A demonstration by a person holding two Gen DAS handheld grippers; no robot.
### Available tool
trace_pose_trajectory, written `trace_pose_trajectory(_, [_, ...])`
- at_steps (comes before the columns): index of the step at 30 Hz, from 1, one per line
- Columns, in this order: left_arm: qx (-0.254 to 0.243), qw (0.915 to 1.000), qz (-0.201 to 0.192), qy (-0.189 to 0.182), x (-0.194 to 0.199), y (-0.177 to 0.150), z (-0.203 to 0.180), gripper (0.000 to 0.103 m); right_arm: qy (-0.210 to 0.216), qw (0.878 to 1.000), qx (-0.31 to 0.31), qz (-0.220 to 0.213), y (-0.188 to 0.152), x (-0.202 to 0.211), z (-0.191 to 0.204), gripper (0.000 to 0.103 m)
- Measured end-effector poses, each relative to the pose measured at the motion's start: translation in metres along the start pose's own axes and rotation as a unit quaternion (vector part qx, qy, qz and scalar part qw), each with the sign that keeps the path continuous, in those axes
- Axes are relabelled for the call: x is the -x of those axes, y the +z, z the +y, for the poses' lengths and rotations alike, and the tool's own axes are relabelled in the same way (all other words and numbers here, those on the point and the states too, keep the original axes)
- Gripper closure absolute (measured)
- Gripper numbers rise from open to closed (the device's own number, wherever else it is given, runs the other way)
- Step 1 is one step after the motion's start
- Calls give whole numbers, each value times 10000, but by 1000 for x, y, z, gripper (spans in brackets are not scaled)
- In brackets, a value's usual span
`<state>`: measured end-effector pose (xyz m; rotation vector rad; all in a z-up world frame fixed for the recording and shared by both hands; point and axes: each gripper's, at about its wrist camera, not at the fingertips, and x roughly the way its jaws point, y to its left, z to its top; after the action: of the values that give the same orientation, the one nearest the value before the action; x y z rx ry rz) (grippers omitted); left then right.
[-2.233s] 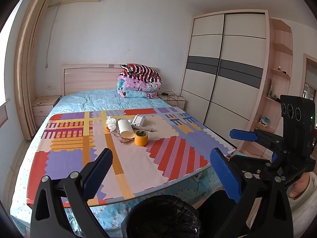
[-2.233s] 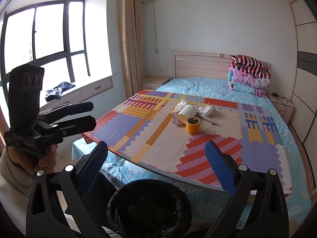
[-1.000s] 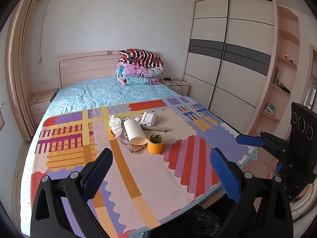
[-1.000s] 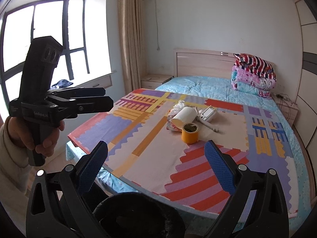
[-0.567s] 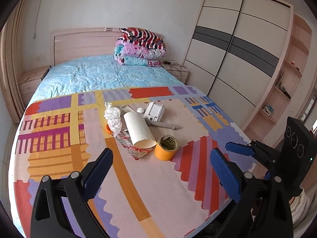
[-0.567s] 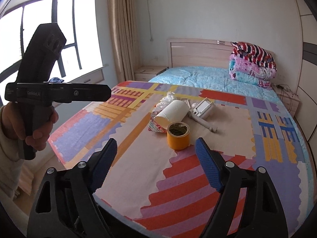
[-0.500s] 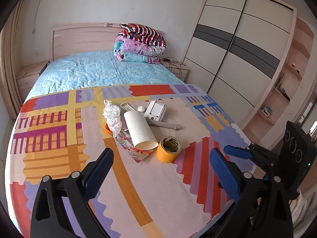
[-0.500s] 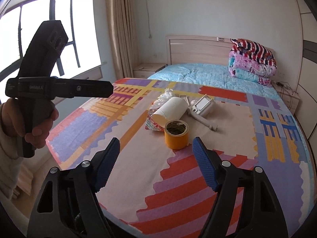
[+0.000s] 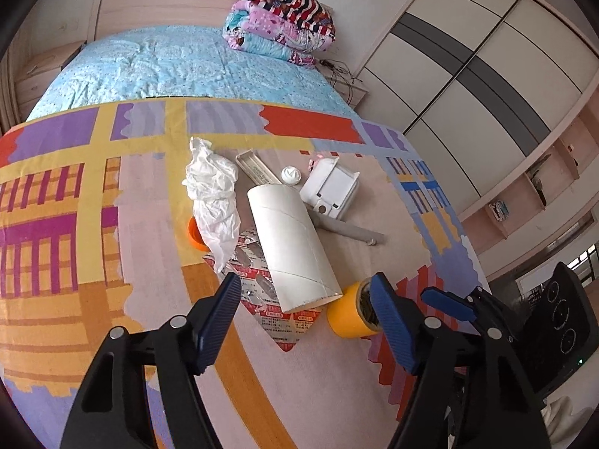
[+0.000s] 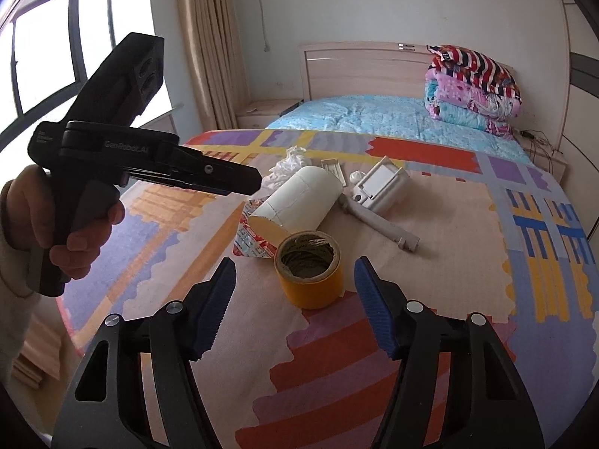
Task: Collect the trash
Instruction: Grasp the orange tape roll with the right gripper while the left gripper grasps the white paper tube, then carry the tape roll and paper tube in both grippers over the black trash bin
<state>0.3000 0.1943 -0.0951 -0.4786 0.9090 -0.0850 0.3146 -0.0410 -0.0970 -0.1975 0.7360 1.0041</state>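
A pile of trash lies on the patterned mat (image 9: pixel 112 262) on the bed: a white cardboard tube (image 9: pixel 292 247) (image 10: pixel 295 198), a yellow tape roll (image 9: pixel 348 318) (image 10: pixel 310 273), crumpled white tissue (image 9: pixel 213 194) (image 10: pixel 288 164), a red-and-white wrapper (image 9: pixel 262 292) (image 10: pixel 251 243), a white lint roller with grey handle (image 9: pixel 331 191) (image 10: pixel 382 187), a small white cap (image 9: pixel 290 175) and a flat beige box (image 9: pixel 256 166). My left gripper (image 9: pixel 305 307) is open just above the tube's near end. My right gripper (image 10: pixel 295 292) is open around the tape roll's near side, above it.
An orange object (image 9: pixel 194 234) lies partly hidden under the tissue. Folded quilts (image 9: pixel 280 26) sit by the headboard. A wardrobe (image 9: pixel 468 75) stands right of the bed. A window (image 10: pixel 37 67) and curtain (image 10: pixel 209 45) are on the left.
Both grippers have moved forward and down over the bed toward the trash pile. The black trash bin has dropped out of view. Both stay open.
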Motion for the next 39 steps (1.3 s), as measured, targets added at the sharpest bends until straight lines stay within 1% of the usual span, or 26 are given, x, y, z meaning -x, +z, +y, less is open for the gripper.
trace_pose_trajectory(4, [171, 9997, 125, -142, -17, 4, 4, 34, 4, 9999, -13, 101, 0, -9, 1, 38])
trace_pose_trajectory(6, [234, 9994, 162, -192, -22, 7, 5, 38, -11, 9999, -10, 130, 1, -14, 2, 38])
trace_pose_trajectory(10, [183, 9994, 229, -185, -31, 13, 4, 38, -95, 9997, 25, 205, 0, -22, 3, 38])
trace_pose_trajectory(13, [171, 9993, 315, -133, -38, 16, 4, 41, -111, 9997, -24, 236, 0, -25, 2, 40])
trace_pose_trajectory(14, [170, 9992, 338, -119, -41, 17, 4, 41, -133, 9996, -54, 249, 0, -26, 2, 41])
trace_pose_trajectory(17, [148, 9990, 413, -89, -48, 18, 2, 42, -155, 9994, -62, 289, 1, -29, 3, 51])
trace_pose_trajectory(19, [127, 9990, 428, -56, -50, 19, 0, 44, -165, 9994, -65, 281, 2, -29, 3, 53])
trace_pose_trajectory(22, [107, 9988, 469, 76, -54, 21, -2, 51, -151, 9994, -102, 300, 3, -31, 1, 55])
trace_pose_trajectory(23, [100, 9987, 480, 142, -54, 22, -2, 59, -145, 9994, -110, 305, 3, -31, 2, 55])
trace_pose_trajectory(24, [104, 9986, 493, 178, -55, 22, -2, 60, -147, 9994, -111, 308, 3, -31, 2, 55])
trace_pose_trajectory(27, [121, 9989, 446, 108, -53, 21, -2, 64, -231, 9994, -121, 246, 3, -29, 2, 55])
trace_pose_trajectory(30, [207, 9991, 373, 4, -48, 18, 1, 69, -175, 9995, -189, 192, 0, -25, 0, 56])
trace_pose_trajectory(34, [176, 9995, 267, 24, -37, 15, -2, 72, -140, 9996, -213, 142, -6, -13, 0, 56])
trace_pose_trajectory(39, [-48, 9999, 160, -17, -22, 2, -16, 73, -171, 9997, -200, 11, -10, 4, 0, 56])
